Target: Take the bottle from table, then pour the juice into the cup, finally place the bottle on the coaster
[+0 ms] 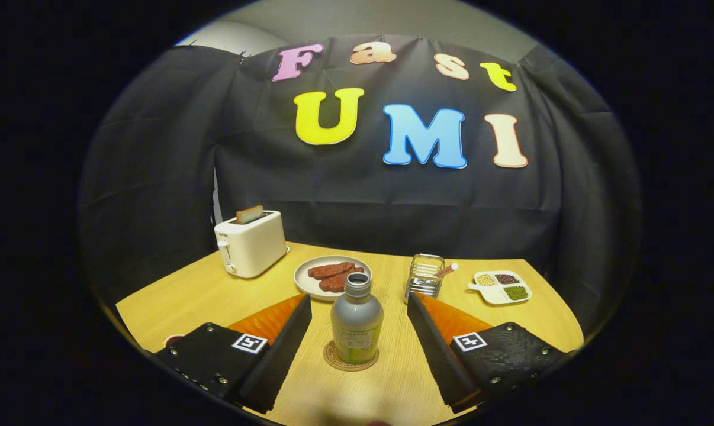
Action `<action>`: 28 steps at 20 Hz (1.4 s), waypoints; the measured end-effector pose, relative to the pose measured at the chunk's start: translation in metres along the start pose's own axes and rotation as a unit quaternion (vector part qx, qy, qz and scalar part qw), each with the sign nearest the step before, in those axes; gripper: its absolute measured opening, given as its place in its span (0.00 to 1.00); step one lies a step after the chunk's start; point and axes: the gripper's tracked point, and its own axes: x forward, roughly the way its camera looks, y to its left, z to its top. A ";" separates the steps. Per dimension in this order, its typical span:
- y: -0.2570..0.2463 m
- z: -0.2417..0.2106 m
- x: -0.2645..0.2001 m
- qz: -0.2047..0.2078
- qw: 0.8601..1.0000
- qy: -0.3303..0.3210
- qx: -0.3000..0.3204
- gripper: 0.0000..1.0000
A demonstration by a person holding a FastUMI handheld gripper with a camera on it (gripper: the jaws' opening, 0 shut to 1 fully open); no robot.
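Currently the tool (pixel 357 313) is held low over the tabletop (pixel 173 302), level and pointing forward, with its two fingers spread wide and gripping nothing. Between the fingers, clear of both, the bottle (pixel 357 325) is seen standing upright on a round coaster (pixel 351 362), its cap on. No cup can be made out.

From left to right beyond the fingers are found a toaster (pixel 250 242) holding a slice of bread, a plate (pixel 332 277) of reddish food just behind the bottle, a wire holder (pixel 424 276), and a divided dish (pixel 500 287) of small grains.

Several risks are judged likely. If the tool is drawn back crookedly, the bottle could be clipped by one finger and tipped off the coaster. If it is pushed forward instead, the bottle could be knocked toward the plate. A tall, narrow bottle is thought easily toppled.
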 end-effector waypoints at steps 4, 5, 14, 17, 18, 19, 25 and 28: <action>-0.003 0.040 -0.044 -0.016 0.999 -0.033 -0.006 0.98; -0.004 0.049 -0.055 -0.021 0.999 -0.042 -0.005 0.98; -0.009 0.085 -0.147 -0.053 0.994 -0.093 0.007 0.98; -0.017 0.084 -0.165 -0.067 0.992 -0.102 0.018 0.98; -0.020 0.083 -0.170 -0.072 0.992 -0.103 0.020 0.98; -0.023 0.082 -0.173 -0.075 0.992 -0.102 0.023 0.98; -0.033 0.091 -0.184 -0.089 0.988 -0.119 0.030 0.98; -0.035 0.100 -0.184 -0.090 0.987 -0.128 0.023 0.98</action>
